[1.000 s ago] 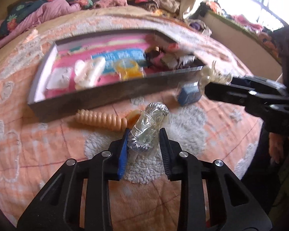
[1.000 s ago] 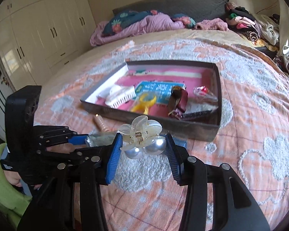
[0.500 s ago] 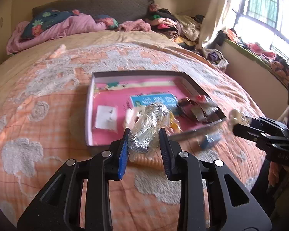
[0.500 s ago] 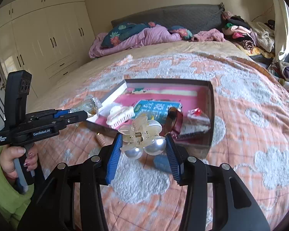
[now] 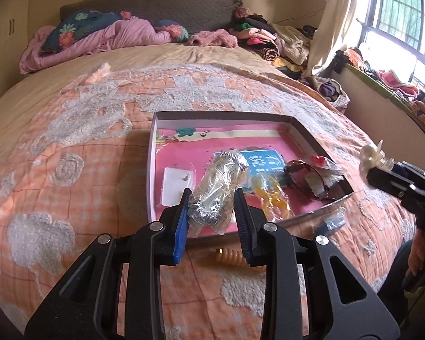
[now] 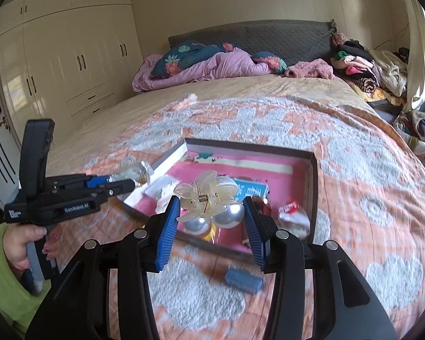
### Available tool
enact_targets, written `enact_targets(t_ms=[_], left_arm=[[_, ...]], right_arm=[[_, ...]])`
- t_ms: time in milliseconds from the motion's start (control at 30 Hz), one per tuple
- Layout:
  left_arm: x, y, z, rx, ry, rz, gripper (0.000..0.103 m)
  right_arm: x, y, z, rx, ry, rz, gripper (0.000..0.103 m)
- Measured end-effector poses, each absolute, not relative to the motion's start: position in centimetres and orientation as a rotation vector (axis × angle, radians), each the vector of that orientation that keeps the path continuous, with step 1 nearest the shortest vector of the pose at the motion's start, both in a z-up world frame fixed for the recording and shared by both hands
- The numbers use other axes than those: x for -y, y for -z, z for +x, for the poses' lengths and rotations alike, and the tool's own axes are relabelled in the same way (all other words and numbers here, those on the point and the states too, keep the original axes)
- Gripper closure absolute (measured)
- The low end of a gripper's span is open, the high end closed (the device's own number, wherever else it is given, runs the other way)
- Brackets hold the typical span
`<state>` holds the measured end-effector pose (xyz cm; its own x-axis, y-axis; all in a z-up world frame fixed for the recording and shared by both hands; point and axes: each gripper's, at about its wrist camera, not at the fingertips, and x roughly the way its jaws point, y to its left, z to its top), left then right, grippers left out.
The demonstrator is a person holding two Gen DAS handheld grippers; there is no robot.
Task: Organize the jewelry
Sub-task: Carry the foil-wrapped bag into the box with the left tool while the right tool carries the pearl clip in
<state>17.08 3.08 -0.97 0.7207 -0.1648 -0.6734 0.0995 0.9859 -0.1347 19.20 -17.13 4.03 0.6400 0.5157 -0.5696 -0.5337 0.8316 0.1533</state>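
Note:
A shallow box with a pink floor (image 5: 184,155) lies on the bed and holds a blue card, a white card, a yellow clip and sunglasses. My left gripper (image 5: 211,206) is shut on a clear plastic bag with a silver chain (image 5: 216,187), held above the box's near edge. My right gripper (image 6: 211,221) is shut on a translucent hair claw with two pearls (image 6: 209,201), held above the box (image 6: 313,187). The right gripper also shows at the right of the left wrist view (image 5: 379,167), and the left gripper at the left of the right wrist view (image 6: 127,181).
The box sits on an orange and white bedspread (image 5: 70,170). A peach spiral hair tie (image 5: 231,255) and a small blue packet (image 6: 243,280) lie on the bedspread before the box. Pillows and clothes are piled at the headboard. A wardrobe stands left, a window right.
Both grippers have risen and pulled back from the bedspread, each still holding its item. The views now look down on the box from higher up.

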Motion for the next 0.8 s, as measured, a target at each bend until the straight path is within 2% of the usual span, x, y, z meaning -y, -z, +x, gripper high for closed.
enact_targets(t_ms=[333,800], left_arm=[[-3.8,2.2,19.4,-0.786,0.106,-0.090,0.081],[-4.0,4.3,21.1,-0.833,0.085,-0.074,0.080]], right_arm=[[15.8,-4.6,21.9,-0.633,-0.588,-0.047,0.059],[14.7,-1.4,25.0,-0.709,-0.561,-0.081,0.059]])
